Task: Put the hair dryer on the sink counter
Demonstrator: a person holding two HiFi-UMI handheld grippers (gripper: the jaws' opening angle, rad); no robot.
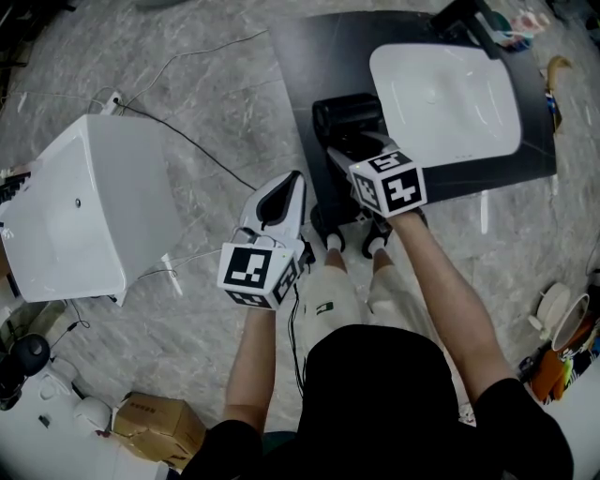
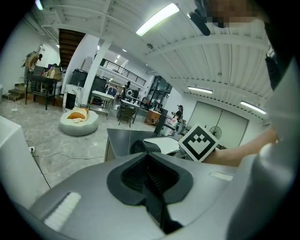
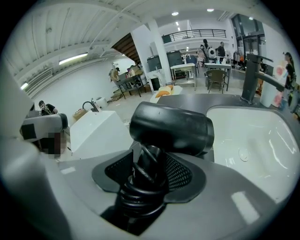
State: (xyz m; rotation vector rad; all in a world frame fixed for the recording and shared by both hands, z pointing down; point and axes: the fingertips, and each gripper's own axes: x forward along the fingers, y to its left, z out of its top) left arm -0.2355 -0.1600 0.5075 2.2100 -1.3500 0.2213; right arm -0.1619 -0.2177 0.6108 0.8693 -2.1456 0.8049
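Observation:
The black hair dryer (image 1: 348,116) sits at the near left corner of the dark sink counter (image 1: 309,66), beside the white basin (image 1: 445,98). My right gripper (image 1: 345,150) is shut on its handle, where the coiled cord is wrapped. In the right gripper view the dryer's barrel (image 3: 171,126) lies across the top of the jaws of that gripper (image 3: 146,176). I cannot tell whether the dryer rests on the counter. My left gripper (image 1: 292,185) hovers over the floor left of the counter, shut and holding nothing (image 2: 151,177).
A black faucet (image 3: 255,75) and some bottles (image 1: 525,23) stand at the basin's far side. A large white box (image 1: 84,211) is on the floor to the left, with a cable (image 1: 187,141) running past it. A cardboard box (image 1: 159,427) lies nearer.

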